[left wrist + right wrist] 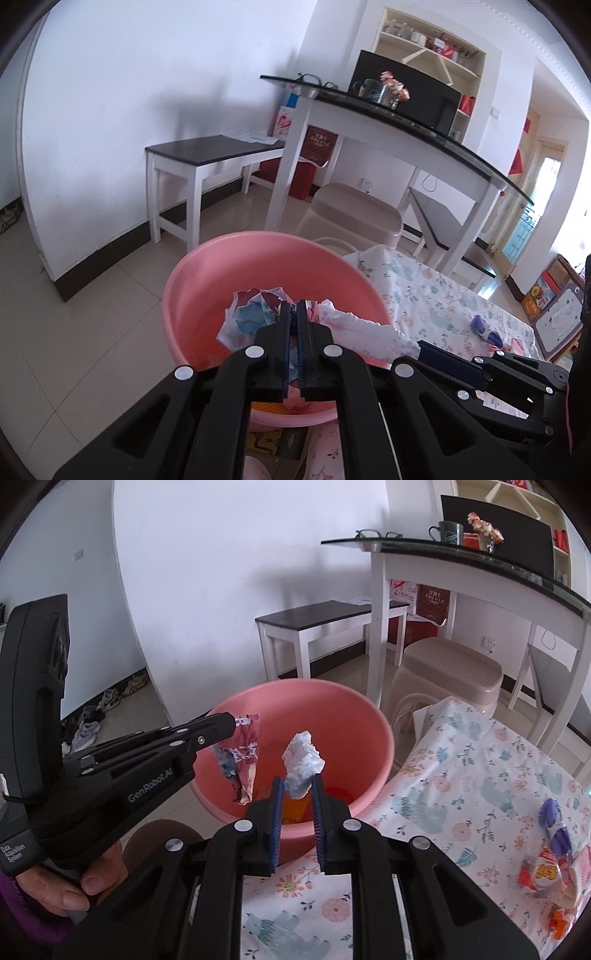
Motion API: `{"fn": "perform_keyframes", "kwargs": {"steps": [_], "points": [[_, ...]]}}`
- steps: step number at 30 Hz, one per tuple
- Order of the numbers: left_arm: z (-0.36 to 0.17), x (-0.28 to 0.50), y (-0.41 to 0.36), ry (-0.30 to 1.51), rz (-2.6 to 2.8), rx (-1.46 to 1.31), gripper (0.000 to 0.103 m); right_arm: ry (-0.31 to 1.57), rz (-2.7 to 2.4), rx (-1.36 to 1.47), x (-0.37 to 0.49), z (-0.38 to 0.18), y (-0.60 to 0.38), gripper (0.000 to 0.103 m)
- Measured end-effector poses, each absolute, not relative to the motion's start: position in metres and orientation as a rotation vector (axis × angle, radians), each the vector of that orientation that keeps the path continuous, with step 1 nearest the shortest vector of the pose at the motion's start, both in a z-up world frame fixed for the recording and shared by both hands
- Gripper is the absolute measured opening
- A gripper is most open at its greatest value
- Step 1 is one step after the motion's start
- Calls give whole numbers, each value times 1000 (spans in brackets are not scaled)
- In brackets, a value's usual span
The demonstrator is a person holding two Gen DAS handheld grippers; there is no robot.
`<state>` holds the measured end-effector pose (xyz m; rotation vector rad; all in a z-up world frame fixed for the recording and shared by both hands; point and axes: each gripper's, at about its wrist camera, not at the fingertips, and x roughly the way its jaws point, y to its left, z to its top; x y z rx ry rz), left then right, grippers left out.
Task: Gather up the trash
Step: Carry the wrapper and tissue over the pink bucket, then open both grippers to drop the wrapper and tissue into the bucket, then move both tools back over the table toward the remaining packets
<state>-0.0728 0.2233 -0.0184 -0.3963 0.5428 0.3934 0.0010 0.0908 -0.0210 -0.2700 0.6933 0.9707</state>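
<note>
My left gripper [294, 308] is shut on a crumpled red, blue and white wrapper [255, 314] and holds it over the pink basin [207, 273]. From the right wrist view, the left gripper [232, 722] reaches in from the left with that wrapper [243, 764] hanging below its tips. My right gripper [298, 784] is shut on a white crumpled wad [303, 762] above the basin's [332, 709] near rim. An orange scrap [295, 810] lies on the basin's bottom. In the left wrist view the wad [362, 332] and the right gripper [424, 349] come in from the right.
A table with a floral cloth [461, 794] lies to the right, with a purple wrapper [554, 823] and orange-white wrappers [546, 875] on it. Behind the basin stand a beige stool [450, 672], a dark-topped bench [325, 616] and a white glass-topped table [380, 627]. Shoes [107, 701] line the wall.
</note>
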Motion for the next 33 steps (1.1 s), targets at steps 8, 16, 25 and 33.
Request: {"fn": "perform_keyframes", "kwargs": {"steps": [8, 16, 25, 33], "points": [[-31, -68, 235, 586, 427, -417, 3, 747, 981, -283, 3, -35, 103, 15], [-37, -67, 239, 607, 441, -438, 18, 800, 986, -272, 9, -45, 107, 16], [-30, -69, 236, 590, 447, -427, 29, 802, 988, -264, 10, -44, 106, 17], [-22, -70, 228, 580, 441, -412, 30, 785, 980, -249, 8, -39, 94, 17]]}}
